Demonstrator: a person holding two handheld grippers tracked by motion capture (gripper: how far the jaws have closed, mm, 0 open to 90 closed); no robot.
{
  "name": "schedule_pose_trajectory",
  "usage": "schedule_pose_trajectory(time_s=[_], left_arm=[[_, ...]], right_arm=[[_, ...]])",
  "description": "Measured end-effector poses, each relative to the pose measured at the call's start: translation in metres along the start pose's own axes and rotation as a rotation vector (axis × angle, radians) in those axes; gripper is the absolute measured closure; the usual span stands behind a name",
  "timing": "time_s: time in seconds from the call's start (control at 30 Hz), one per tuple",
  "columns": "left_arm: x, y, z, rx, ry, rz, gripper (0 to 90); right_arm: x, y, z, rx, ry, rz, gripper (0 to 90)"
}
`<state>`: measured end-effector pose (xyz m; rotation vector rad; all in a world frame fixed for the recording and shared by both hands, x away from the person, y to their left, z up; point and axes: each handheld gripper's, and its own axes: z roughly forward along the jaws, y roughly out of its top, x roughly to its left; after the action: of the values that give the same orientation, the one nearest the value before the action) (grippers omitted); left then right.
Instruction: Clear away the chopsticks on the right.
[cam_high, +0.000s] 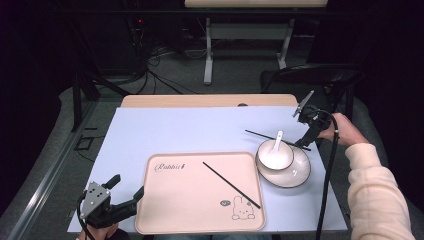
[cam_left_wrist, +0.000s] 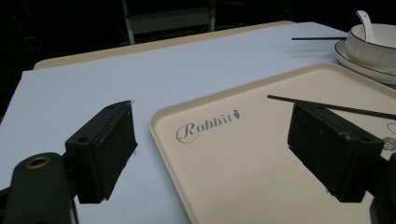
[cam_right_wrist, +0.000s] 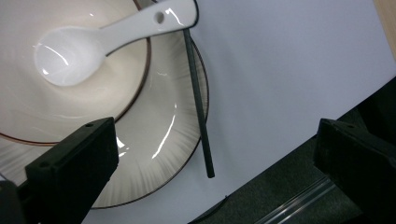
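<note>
Black and thin, one chopstick (cam_high: 278, 139) lies across the rim of the plate (cam_high: 299, 175) behind the white bowl (cam_high: 274, 154) with its ceramic spoon (cam_high: 276, 140) — the right gripper (cam_high: 306, 140) hangs just over its near end, jaws spread wide, gripping nothing. Its twin chopstick (cam_high: 231, 184) rests slantwise on the beige tray (cam_high: 165, 210). Down at the tray's near-left corner the left gripper (cam_high: 126, 192) gapes open too — empty.

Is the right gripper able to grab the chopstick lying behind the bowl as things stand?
Probably yes. The right gripper hangs open just above that chopstick, whose end lies between the jaws. The plate rim under it may hinder a clean pinch.
</note>
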<state>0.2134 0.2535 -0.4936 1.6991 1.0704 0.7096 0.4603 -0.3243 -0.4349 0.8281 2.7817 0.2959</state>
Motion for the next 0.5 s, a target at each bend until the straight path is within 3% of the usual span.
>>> schedule_pose_trajectory(time_s=[0.2, 0.27, 0.37, 0.5], left_arm=[[0.0, 0.0, 0.0, 0.0, 0.0, 0.0, 15.3], [0.0, 0.0, 0.0, -0.001, -0.001, 0.0, 15.4], [0.0, 0.0, 0.0, -0.001, -0.001, 0.001, 15.3], [0.0, 0.0, 0.0, -0.001, -0.001, 0.0, 15.3]], right_arm=[[-0.004, -0.001, 0.015, 0.023, 0.003, -0.006, 1.6], [-0.004, 0.0, 0.019, 0.038, -0.01, -0.008, 13.0], [-0.005, 0.001, 0.024, 0.046, -0.01, -0.004, 16.2], [-0.006, 0.002, 0.03, 0.04, -0.008, -0.005, 28.7]])
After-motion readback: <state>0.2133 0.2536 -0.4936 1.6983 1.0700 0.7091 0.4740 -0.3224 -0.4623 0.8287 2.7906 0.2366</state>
